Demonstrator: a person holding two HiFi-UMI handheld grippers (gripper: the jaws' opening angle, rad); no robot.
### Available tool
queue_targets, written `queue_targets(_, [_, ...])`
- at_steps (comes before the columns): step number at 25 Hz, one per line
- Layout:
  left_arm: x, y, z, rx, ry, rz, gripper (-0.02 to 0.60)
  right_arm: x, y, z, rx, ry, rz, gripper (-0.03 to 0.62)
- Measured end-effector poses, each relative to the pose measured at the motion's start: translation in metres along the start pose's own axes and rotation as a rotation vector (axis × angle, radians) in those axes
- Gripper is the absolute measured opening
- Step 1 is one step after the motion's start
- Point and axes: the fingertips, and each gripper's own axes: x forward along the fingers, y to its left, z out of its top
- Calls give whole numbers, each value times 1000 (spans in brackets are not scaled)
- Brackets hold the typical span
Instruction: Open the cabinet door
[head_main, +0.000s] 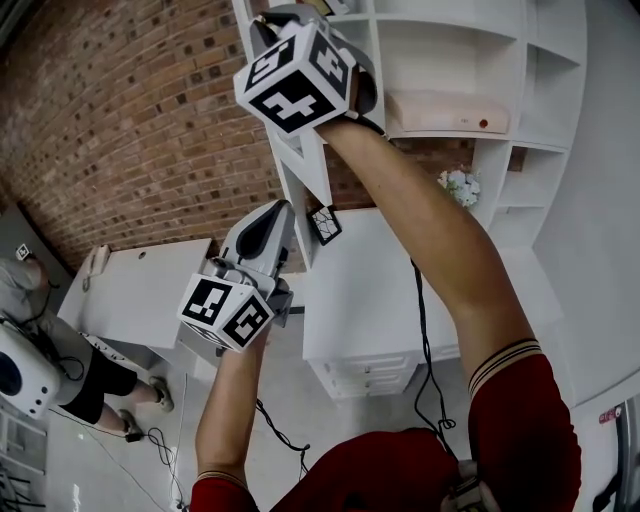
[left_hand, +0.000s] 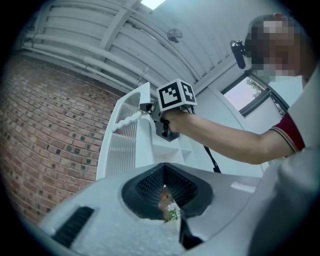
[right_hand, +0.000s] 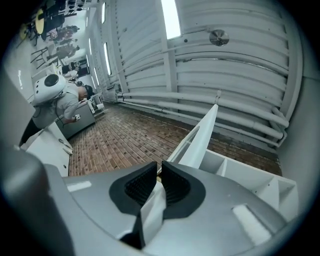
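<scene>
1. Our left gripper (head_main: 278, 212) hangs low with its jaws together on nothing; lifting it carelessly could knock the door.
2. The cabinet door (left_hand: 122, 145) stands swung out from the shelving (head_main: 450, 60).
3. Our right gripper (right_hand: 159, 172) pinches its thin edge; a slanted pull could slip it free.

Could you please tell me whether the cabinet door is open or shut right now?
Open: the cabinet door stands swung out from the shelves, the right gripper clamped on its handle.
</scene>
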Motion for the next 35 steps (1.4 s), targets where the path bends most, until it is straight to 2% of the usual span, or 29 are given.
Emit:
queue_targets(4, [-10,5,-2,-12,2,0,0,2,11,13,40,-41,7,14])
queue_targets(10, [-16,11,0,-19,-2,1,0,8,37,28,-24,-75,50,8])
queue_targets(17, [-19,12,1,-26,-7,3,0,5,66,40,56,-144,161,8])
queue_targets(22, [-19,6,-9,-26,-5,8,0,-9,88,41,56,-205,244,9])
queue_targets(28, [-13,-1,-13,-24,1,10,0,-19,99,36,155,-254,331,9])
queue_targets(35, [-2,-12,-16,-27,7,-7,0,-44,98,28,251,-305,378,9])
